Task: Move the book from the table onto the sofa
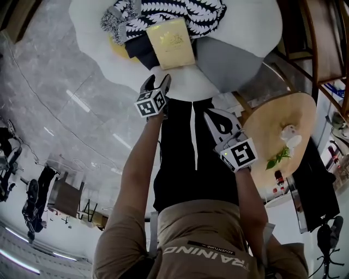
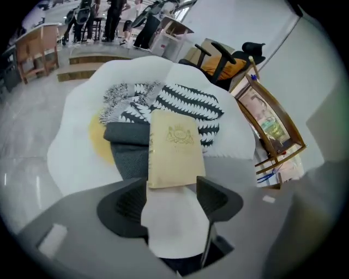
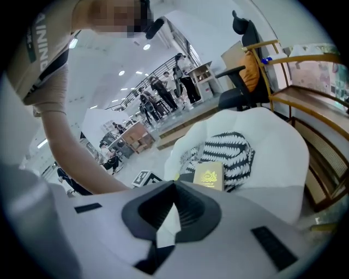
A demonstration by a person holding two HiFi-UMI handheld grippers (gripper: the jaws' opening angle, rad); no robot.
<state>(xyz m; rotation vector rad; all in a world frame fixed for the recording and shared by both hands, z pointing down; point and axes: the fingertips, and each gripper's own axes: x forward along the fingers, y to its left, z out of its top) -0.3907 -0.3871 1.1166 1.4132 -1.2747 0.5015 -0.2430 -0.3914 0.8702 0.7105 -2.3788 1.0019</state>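
Note:
A cream book [image 1: 170,42] [image 2: 174,155] [image 3: 209,176] with a gold crest lies on the white sofa [image 1: 92,32] [image 2: 76,125] [image 3: 272,147], resting on a black-and-white patterned blanket [image 1: 163,13] and a dark grey cloth [image 2: 128,144]. My left gripper [image 1: 157,82] [image 2: 172,190] is open just short of the book's near edge; its pads do not touch the book. My right gripper [image 1: 210,113] [image 3: 174,188] is shut on nothing, held back from the sofa to the right of the left one.
A grey cushion [image 1: 223,62] lies beside the book on the sofa. A round wooden table [image 1: 272,117] with a small plant [image 1: 281,155] stands at my right. A wooden rack [image 1: 322,38] stands beyond it. People and furniture are far off across the hall.

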